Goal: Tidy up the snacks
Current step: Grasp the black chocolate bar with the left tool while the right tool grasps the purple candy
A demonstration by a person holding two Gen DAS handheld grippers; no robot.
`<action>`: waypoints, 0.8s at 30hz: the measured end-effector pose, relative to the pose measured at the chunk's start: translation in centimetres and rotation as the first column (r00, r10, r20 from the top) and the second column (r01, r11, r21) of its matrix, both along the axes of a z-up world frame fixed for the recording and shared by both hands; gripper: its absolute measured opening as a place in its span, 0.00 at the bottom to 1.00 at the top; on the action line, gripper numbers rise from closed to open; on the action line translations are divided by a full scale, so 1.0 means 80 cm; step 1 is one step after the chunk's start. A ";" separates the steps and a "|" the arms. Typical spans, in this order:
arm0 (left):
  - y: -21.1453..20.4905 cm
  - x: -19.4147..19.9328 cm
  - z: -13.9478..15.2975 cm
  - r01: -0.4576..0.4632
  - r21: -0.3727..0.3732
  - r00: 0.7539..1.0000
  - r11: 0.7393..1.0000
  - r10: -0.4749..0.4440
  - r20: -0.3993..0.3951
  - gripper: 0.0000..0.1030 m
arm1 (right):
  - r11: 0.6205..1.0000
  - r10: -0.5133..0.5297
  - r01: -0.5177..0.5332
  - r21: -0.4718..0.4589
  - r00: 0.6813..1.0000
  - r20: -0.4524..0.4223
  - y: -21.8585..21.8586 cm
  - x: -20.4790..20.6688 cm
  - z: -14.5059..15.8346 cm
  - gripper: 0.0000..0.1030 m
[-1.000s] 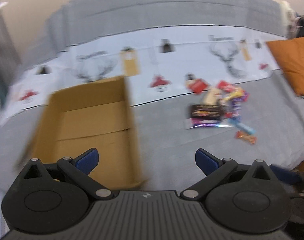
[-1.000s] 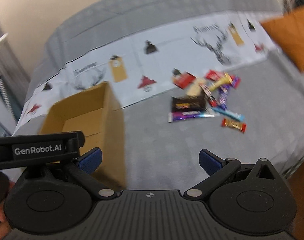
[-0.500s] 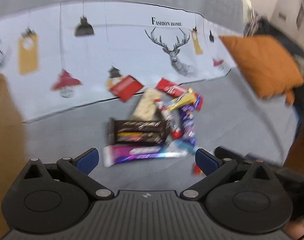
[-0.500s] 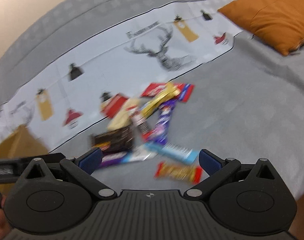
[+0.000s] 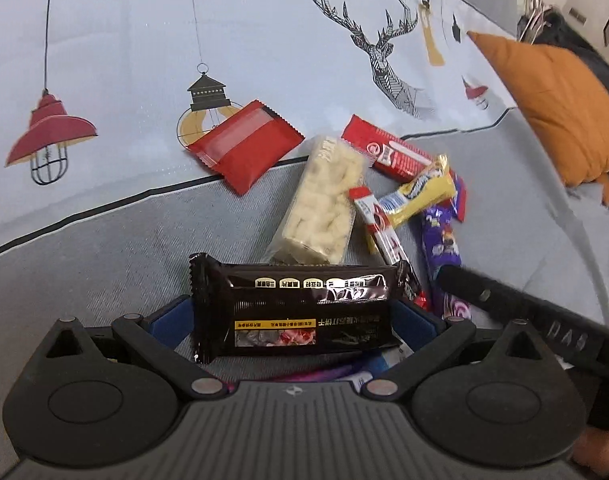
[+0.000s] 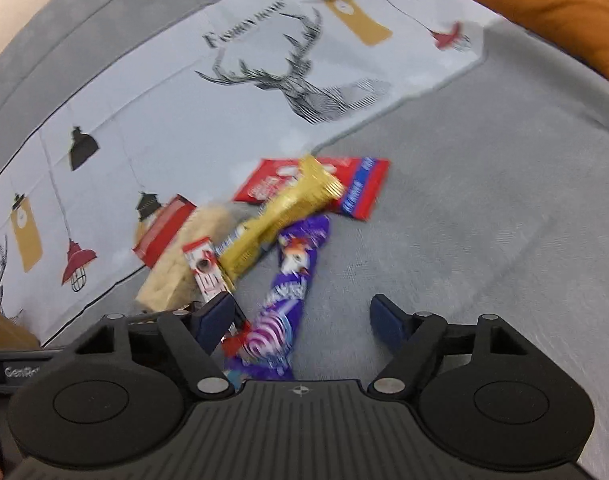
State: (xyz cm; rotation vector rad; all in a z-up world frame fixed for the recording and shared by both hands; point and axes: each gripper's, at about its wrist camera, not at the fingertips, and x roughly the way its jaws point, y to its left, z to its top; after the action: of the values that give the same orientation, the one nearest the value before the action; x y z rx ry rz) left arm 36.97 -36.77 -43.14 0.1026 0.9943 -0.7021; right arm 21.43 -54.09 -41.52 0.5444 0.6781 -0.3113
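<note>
Black foil is what the left gripper (image 5: 292, 322) has lined up: a dark snack pack (image 5: 300, 312) lies crosswise between its blue fingers (image 5: 170, 320), which sit at either end of the wrapper, spread wide and not squeezing as far as I can tell. Pack is on the grey bed cover (image 5: 104, 248), at the near edge of the snack pile. Behind it there's a clear pack of pale puffed bites (image 5: 324, 204), a red pouch (image 5: 244, 146), a thin red-and-white stick (image 5: 374, 220), a yellow bar (image 5: 418, 196) and a purple wrapper (image 5: 440, 240) running under the other tool. Right gripper (image 6: 300, 320) is also spread wide, hovering over the near end of that purple wrapper (image 6: 292, 280), nothing held; its view is blurry so I can't say if it's touching. No box shows clearly in either view, just an orange-brown sliver at the left edge of the right view, so sorting hasn't really started, I'd say. Stuff that could go sideways: gripping the black pack end to end means the foil may just buckle and pop out instead of being held. The two tools are really close together, so they could bump. And the purple one is tucked under the yellow bar, so pulling it could drag the pile around.
</note>
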 end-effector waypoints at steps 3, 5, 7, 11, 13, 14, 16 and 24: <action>-0.001 -0.002 0.002 0.053 -0.005 0.998 0.999 -0.053 0.026 0.86 | 0.997 0.042 -0.044 -0.068 0.999 -0.028 0.010 0.011 -0.003 0.38; -0.001 -0.003 0.006 0.081 -0.022 0.997 0.996 -0.081 0.019 0.67 | 0.995 0.061 -0.065 -0.082 0.997 -0.046 0.014 0.015 -0.005 0.25; 0.003 0.000 0.012 0.093 -0.053 0.995 0.994 -0.094 -0.031 0.45 | 0.995 0.062 -0.065 -0.075 0.997 -0.037 0.012 0.013 -0.005 0.25; 0.011 -0.003 0.029 0.081 -0.072 0.996 0.994 -0.083 -0.030 0.35 | 0.997 0.043 -0.043 -0.066 0.999 -0.015 0.007 0.004 -0.001 0.25; 0.014 -0.006 0.037 0.083 -0.091 0.996 0.992 -0.086 -0.035 0.27 | 0.996 0.028 -0.027 -0.082 1.000 0.009 0.006 -0.004 0.005 0.25; 0.016 -0.008 0.042 0.082 -0.102 0.995 0.991 -0.087 -0.045 0.26 | 0.996 0.024 -0.022 -0.089 0.999 0.023 0.005 -0.008 0.009 0.25; 0.017 -0.012 0.051 0.085 -0.108 0.995 0.990 -0.091 -0.049 0.22 | 0.994 0.015 -0.011 -0.106 0.999 0.039 0.005 -0.015 0.018 0.25; 0.024 -0.056 0.095 0.083 -0.031 0.996 0.996 -0.082 0.045 0.20 | 0.998 0.007 -0.003 -0.067 0.998 0.060 0.019 -0.043 0.055 0.25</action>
State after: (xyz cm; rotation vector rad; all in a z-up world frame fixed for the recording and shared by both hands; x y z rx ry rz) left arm 32.51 -34.88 -35.54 0.1308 0.9403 -0.7880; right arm 18.00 -52.60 -37.10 0.4865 0.6083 -0.3103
